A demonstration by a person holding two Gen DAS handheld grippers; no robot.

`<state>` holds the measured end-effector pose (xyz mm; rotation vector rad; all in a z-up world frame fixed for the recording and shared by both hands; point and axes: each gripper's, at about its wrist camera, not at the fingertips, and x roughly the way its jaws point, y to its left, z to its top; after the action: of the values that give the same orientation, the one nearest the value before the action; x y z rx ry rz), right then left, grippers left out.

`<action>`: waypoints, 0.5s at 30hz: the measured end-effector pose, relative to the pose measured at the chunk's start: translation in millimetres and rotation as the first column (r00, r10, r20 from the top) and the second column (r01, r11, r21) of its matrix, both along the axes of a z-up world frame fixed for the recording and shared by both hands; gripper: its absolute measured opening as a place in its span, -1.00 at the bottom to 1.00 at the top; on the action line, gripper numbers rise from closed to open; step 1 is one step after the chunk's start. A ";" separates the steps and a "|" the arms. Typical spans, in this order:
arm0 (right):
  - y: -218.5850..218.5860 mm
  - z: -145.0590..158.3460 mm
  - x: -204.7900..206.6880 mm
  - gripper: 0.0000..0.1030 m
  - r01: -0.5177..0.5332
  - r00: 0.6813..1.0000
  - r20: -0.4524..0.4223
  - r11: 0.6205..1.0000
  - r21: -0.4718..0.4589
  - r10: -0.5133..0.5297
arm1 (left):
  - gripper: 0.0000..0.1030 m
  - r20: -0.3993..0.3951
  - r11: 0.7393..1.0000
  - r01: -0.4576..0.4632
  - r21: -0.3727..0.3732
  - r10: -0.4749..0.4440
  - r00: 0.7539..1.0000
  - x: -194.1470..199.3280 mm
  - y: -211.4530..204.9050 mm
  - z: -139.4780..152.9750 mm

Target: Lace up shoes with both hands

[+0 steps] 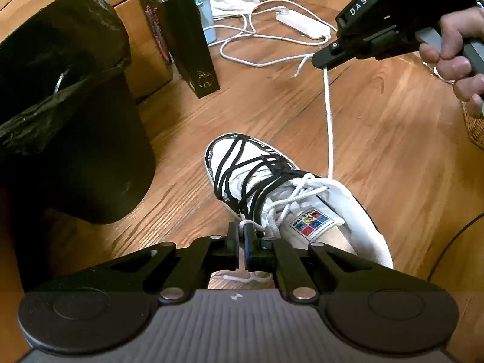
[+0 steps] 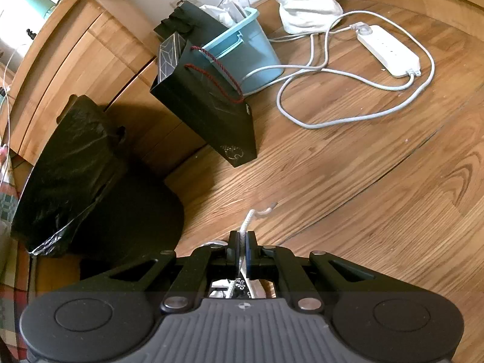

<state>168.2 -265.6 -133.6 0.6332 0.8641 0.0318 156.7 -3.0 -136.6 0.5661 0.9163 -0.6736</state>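
Observation:
A white sneaker with black cord wrapping over its toe is worn on a foot on the wooden floor. White laces cross over its tongue. My left gripper is shut on one white lace end beside the shoe's left side. My right gripper is shut on the other white lace, held taut and high above the shoe's right side. In the right wrist view the right gripper pinches the lace, whose tip sticks out ahead; a bit of the shoe shows below.
A black bin with a bag stands close on the left. A black gift bag, a blue bucket and a wooden cabinet stand behind. A white power strip with its cable lies on the floor at the back right.

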 end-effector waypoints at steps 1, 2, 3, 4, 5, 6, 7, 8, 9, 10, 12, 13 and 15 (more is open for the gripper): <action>0.1 0.3 0.2 -0.91 0.000 1.000 0.001 1.000 0.000 0.000 | -0.92 -0.001 1.000 0.003 0.006 -0.003 1.000 -0.5 0.2 -0.3; 0.3 0.4 0.4 -0.91 -0.001 1.000 0.001 1.000 0.001 0.001 | -0.92 -0.005 1.000 0.005 0.010 -0.005 1.000 -0.8 0.3 -0.3; 0.2 0.2 0.7 -0.91 0.000 1.000 -0.001 1.000 0.002 0.000 | -0.91 -0.014 1.000 0.003 0.014 -0.003 1.000 -0.6 0.7 -0.5; -0.1 -0.3 0.9 -0.91 0.002 1.000 -0.003 1.000 0.005 -0.002 | -0.91 -0.024 1.000 0.001 0.018 -0.001 1.000 -0.3 1.2 -0.6; -0.2 -0.9 0.7 -0.91 0.004 1.000 -0.006 1.000 0.009 -0.004 | -0.90 -0.033 1.000 -0.003 0.023 0.004 0.999 0.4 1.3 -2.1; -0.1 -1.7 0.9 -0.91 0.002 1.000 -0.011 1.000 0.014 -0.002 | -0.87 -0.030 0.999 -0.013 0.035 0.014 0.999 0.5 1.2 -3.7; 0.2 -2.6 1.1 -0.91 -0.001 1.000 -0.017 1.000 0.018 0.002 | -0.86 -0.025 0.999 -0.023 0.046 0.025 0.999 0.6 1.1 -5.4; 0.3 -2.9 0.8 -0.91 0.001 1.000 -0.021 1.000 0.017 0.000 | -0.84 -0.023 0.998 -0.041 0.056 0.042 0.999 1.9 2.0 -7.0; -0.2 -2.8 0.5 -0.91 0.006 1.000 -0.022 1.000 0.017 -0.005 | -0.84 -0.018 0.996 -0.071 0.053 0.072 0.997 4.8 5.2 -5.9; -1.0 -2.8 0.6 -0.90 0.010 1.000 -0.024 1.000 0.020 -0.009 | -0.82 -0.014 0.994 -0.101 0.050 0.101 0.995 7.8 8.6 -4.6; -3.1 -1.8 0.2 -0.90 0.024 1.000 -0.020 1.000 0.017 -0.023 | -0.78 -0.011 0.986 -0.164 0.024 0.165 0.986 14.8 16.6 -0.5; -3.8 -1.1 0.6 -0.90 0.023 1.000 -0.017 1.000 0.017 -0.022 | -0.78 -0.016 0.980 -0.200 -0.005 0.200 0.980 18.9 21.8 2.9; -3.7 0.2 0.4 -0.90 0.023 1.000 -0.011 1.000 0.017 -0.023 | -0.66 -0.045 0.960 -0.272 -0.069 0.269 0.962 27.0 33.1 9.0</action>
<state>168.6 -269.4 -133.3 0.6596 0.8676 0.0154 183.7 30.2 -127.6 0.3537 0.9765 -0.4692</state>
